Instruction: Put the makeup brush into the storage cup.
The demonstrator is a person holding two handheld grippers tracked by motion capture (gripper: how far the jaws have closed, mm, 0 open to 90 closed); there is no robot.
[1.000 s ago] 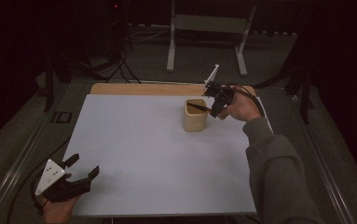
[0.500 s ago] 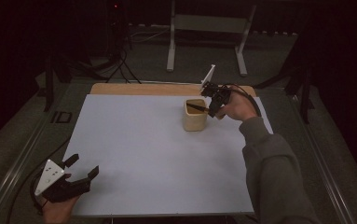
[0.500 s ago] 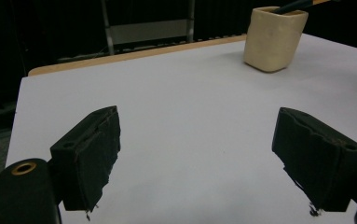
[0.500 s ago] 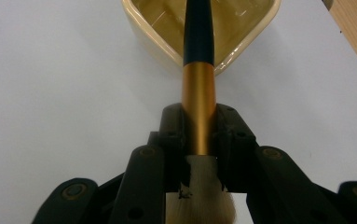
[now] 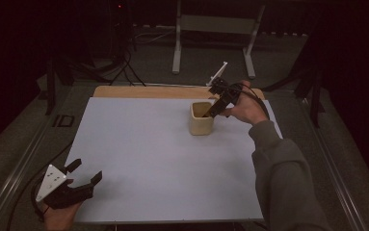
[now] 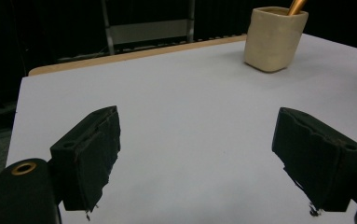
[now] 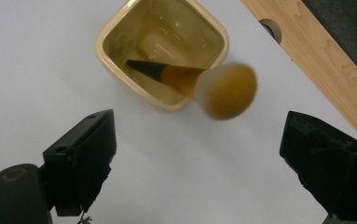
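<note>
One brush (image 7: 199,84) stands handle-down in the cream cup (image 7: 120,35) on the tabletop (image 5: 138,144), its soft head leaning over the rim. It is probably light; grip the stiff ferrule. Right gripper (image 7: 199,163) fingers apart above it; left gripper (image 6: 209,158) fingers apart, idle.

Cup (image 5: 201,119) on the sheet (image 5: 153,159), far right of centre — brush (image 7: 199,84) stands in it (head up, leaning); wooden board (image 5: 143,91) behind the sheet.
</note>
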